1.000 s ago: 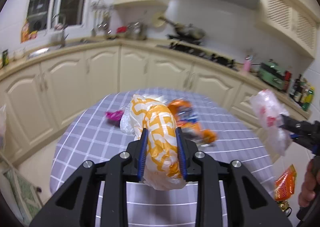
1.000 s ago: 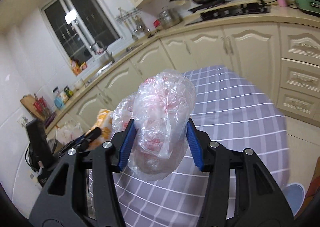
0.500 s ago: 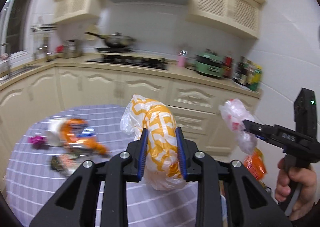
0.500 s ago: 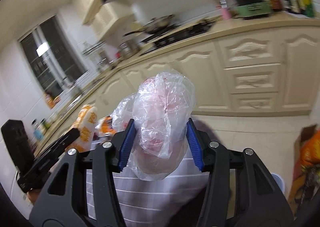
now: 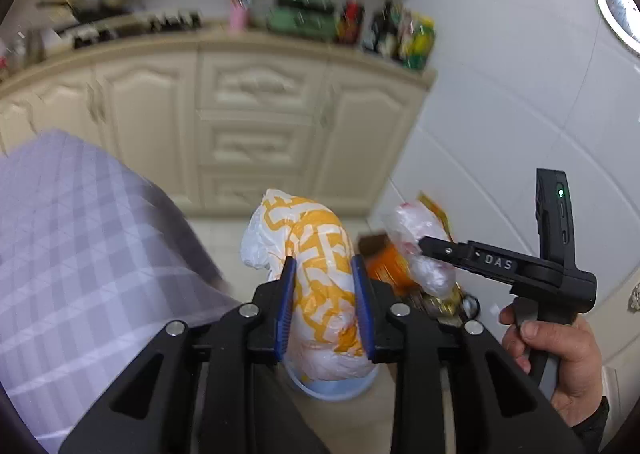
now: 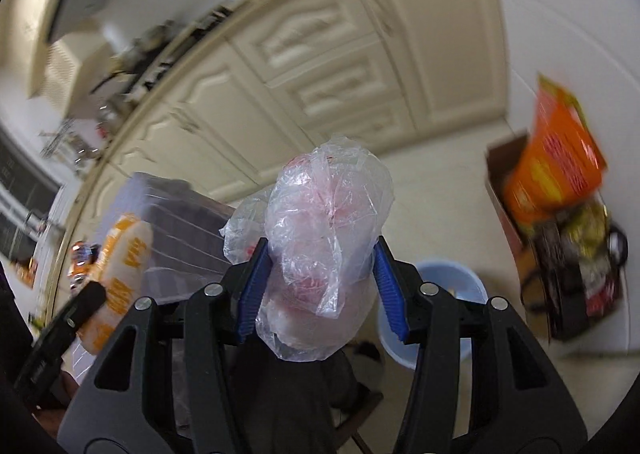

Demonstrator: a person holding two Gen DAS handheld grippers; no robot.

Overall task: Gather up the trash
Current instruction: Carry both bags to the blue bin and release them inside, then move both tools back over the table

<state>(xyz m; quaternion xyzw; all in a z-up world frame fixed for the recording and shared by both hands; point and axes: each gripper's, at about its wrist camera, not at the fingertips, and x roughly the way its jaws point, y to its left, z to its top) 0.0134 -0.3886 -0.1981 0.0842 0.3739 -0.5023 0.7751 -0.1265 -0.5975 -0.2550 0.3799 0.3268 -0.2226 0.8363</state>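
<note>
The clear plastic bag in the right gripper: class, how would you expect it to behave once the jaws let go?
The clear plastic bag looks thin and crinkled, so it is probably floppy and very light. It bulges around the right gripper, suggesting it squashes easily. Released, it would likely drift, perhaps missing the blue bin below.

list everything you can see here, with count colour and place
orange bag: 1, white and orange, clamped in left gripper
clear bag: 1, clear with pink inside, clamped in right gripper
bin: 1, light blue, on floor below the grippers
tablecloth: 1, lilac check, on table at left
box: 1, brown, on floor by the wall, stuffed with wrappers
orange packet: 1, orange, sticking out of box
cabinets: cream, along the back
bottles: several, blurred, on counter
left gripper: 1, black, blue pads
right gripper: 1, black, blue pads
right hand: 1, on the right gripper's handle
</note>
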